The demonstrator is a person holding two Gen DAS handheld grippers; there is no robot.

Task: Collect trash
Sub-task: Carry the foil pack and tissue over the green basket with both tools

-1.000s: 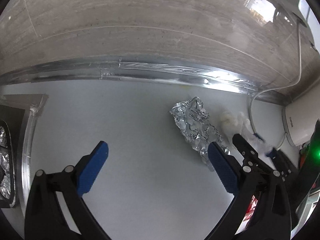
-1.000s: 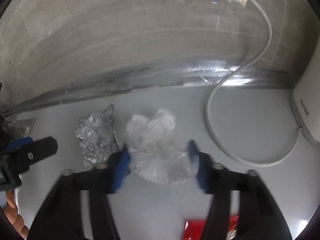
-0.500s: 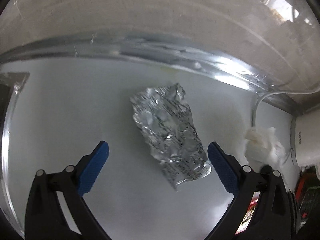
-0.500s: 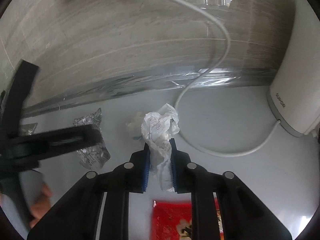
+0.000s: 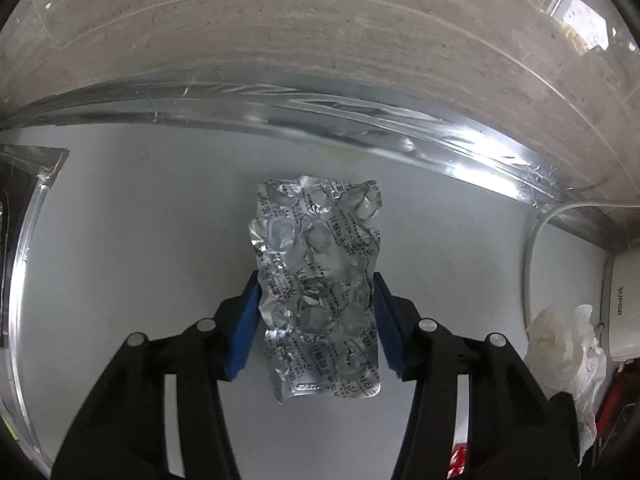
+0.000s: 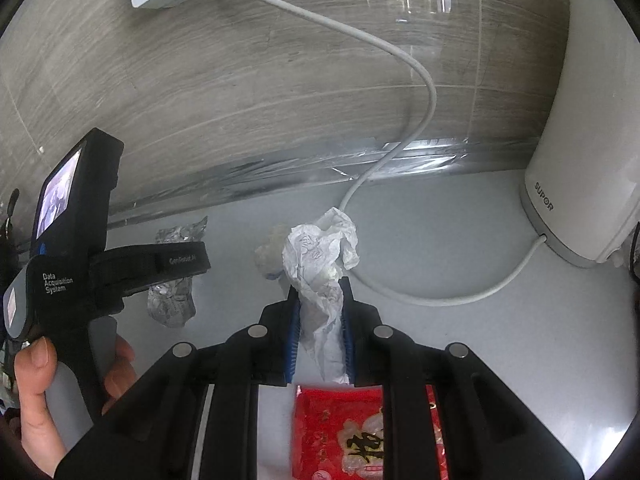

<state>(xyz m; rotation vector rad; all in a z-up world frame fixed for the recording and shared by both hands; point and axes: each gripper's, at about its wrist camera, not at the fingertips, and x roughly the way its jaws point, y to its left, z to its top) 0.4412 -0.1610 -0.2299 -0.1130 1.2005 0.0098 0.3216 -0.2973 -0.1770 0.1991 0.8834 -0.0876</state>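
Lifting both catches straight off the grey tabletop [image 5: 120,240] with steady pressure is judged best, since the crinkled foil blister pack [image 5: 318,280] clamped by the left hand-held gripper [image 5: 316,320] could buckle and slip. A soft crumpled tissue [image 6: 320,276] is pinched narrowly by the right hand-held gripper [image 6: 320,320]; beyond, a white cable [image 6: 404,56] and smooth SUPOR kettle [image 6: 580,140] are seen.

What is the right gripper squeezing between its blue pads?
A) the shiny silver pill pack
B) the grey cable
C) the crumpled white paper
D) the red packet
C: in the right wrist view the right gripper has its blue pads pressed against both sides of the crumpled white paper, while the red packet lies on the counter below it.
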